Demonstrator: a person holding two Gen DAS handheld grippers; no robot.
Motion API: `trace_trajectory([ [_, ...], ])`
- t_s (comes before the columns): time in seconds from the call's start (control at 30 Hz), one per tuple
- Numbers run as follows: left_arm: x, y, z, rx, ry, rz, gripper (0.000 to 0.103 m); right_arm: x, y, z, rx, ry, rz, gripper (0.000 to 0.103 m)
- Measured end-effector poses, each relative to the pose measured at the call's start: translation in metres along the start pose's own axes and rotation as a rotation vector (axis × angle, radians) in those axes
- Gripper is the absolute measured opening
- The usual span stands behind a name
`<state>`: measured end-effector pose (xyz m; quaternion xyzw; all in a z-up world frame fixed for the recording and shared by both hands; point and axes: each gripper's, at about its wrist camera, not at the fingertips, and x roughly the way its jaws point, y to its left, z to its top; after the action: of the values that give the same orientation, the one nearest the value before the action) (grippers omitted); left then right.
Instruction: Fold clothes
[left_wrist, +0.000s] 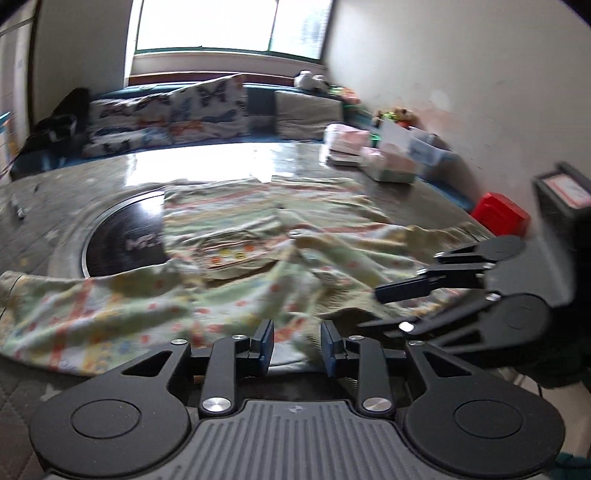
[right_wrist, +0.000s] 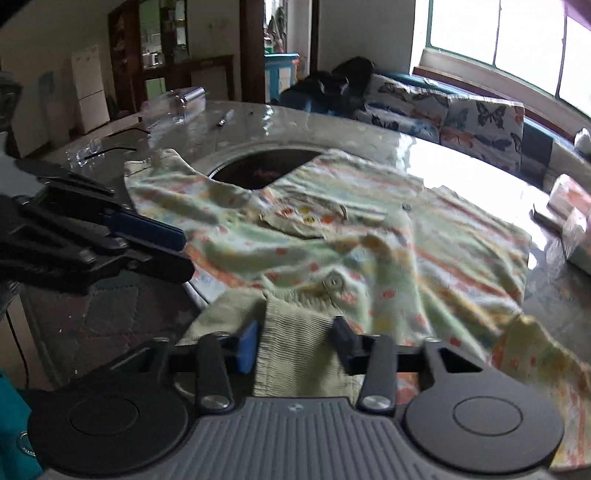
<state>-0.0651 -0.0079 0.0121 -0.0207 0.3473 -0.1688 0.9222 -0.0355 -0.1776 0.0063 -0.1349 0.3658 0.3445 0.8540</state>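
A pale green garment with an orange and yellow print lies spread and rumpled on a glossy round table. My left gripper is open at the garment's near edge, with cloth between its fingers. My right gripper is open with a ribbed green cuff lying between its fingers. The garment fills the middle of the right wrist view, with a button near the cuff. The right gripper also shows at the right of the left wrist view, and the left gripper at the left of the right wrist view.
A dark round inset sits in the table's middle, partly under the garment. Boxes and packets stand at the far right. A red item is beyond the right edge. Butterfly cushions line a bench under the window. A pen lies far left.
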Motion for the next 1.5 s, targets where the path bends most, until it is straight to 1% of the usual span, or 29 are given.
trace_trajectory([
  [0.07,0.001,-0.008,-0.001,0.035,-0.004,-0.02,0.032,-0.005,-0.011,-0.001,0.055,-0.011,0.003,0.022],
  [0.13,0.004,-0.016,-0.002,0.08,-0.005,-0.045,0.039,-0.011,-0.022,-0.002,0.111,-0.023,0.006,0.015],
  [0.2,0.011,-0.024,-0.002,0.127,-0.001,-0.064,0.041,-0.016,-0.031,-0.003,0.158,-0.034,0.009,0.014],
  [0.27,0.019,-0.032,-0.002,0.17,0.006,-0.072,0.041,-0.02,-0.038,-0.004,0.189,-0.045,0.012,0.009],
  [0.37,0.032,-0.041,-0.002,0.228,0.024,-0.074,0.041,-0.024,-0.043,-0.005,0.215,-0.056,0.017,0.007],
  [0.43,0.039,-0.043,-0.004,0.258,0.038,-0.065,0.039,-0.023,-0.044,-0.006,0.218,-0.053,0.016,0.007],
  [0.57,0.046,-0.044,-0.007,0.301,0.065,-0.07,0.039,-0.021,-0.045,-0.008,0.224,-0.047,0.014,0.007],
  [0.6,0.048,-0.044,-0.008,0.306,0.069,-0.067,0.034,-0.021,-0.044,-0.008,0.224,-0.048,0.014,0.007],
  [0.63,0.049,-0.044,-0.008,0.311,0.072,-0.064,0.024,-0.021,-0.044,-0.008,0.223,-0.048,0.014,0.007],
  [0.7,0.052,-0.043,-0.009,0.321,0.08,-0.059,0.01,-0.022,-0.044,-0.008,0.223,-0.054,0.012,0.007],
  [0.73,0.05,-0.043,-0.008,0.322,0.07,-0.063,0.01,-0.024,-0.043,-0.008,0.222,-0.059,0.012,0.007],
  [0.83,0.032,-0.041,-0.002,0.309,-0.008,-0.11,0.009,-0.029,-0.043,-0.007,0.222,-0.077,0.009,0.005],
  [0.93,0.031,-0.038,-0.005,0.323,-0.011,-0.153,0.009,-0.035,-0.039,-0.005,0.207,-0.084,0.019,0.005],
  [1.0,0.038,-0.038,-0.011,0.34,0.022,-0.16,0.009,-0.037,-0.033,-0.003,0.182,-0.082,0.03,0.004],
  [1.07,0.047,-0.038,-0.017,0.35,0.06,-0.165,0.01,-0.034,-0.026,-0.002,0.149,-0.054,0.063,0.005],
  [1.1,0.05,-0.038,-0.019,0.351,0.071,-0.168,0.01,-0.033,-0.022,-0.001,0.131,-0.04,0.08,0.006],
  [1.13,0.05,-0.039,-0.02,0.35,0.073,-0.171,0.012,-0.032,-0.019,-0.001,0.117,-0.03,0.091,0.011],
  [1.2,0.05,-0.039,-0.021,0.35,0.075,-0.178,0.015,-0.03,-0.012,0.001,0.084,-0.017,0.116,0.013],
  [1.23,0.048,-0.039,-0.021,0.355,0.071,-0.185,0.015,-0.032,-0.012,0.003,0.083,-0.031,0.123,0.013],
  [1.33,0.038,-0.037,-0.022,0.363,0.063,-0.191,0.016,-0.039,-0.014,0.011,0.087,-0.083,0.137,0.024],
  [1.47,0.026,-0.029,-0.018,0.335,0.047,-0.203,0.018,-0.026,-0.022,0.014,0.097,-0.084,0.089,0.025],
  [1.5,0.022,-0.027,-0.016,0.329,0.035,-0.198,0.019,-0.016,-0.026,0.011,0.105,-0.057,0.077,0.025],
])
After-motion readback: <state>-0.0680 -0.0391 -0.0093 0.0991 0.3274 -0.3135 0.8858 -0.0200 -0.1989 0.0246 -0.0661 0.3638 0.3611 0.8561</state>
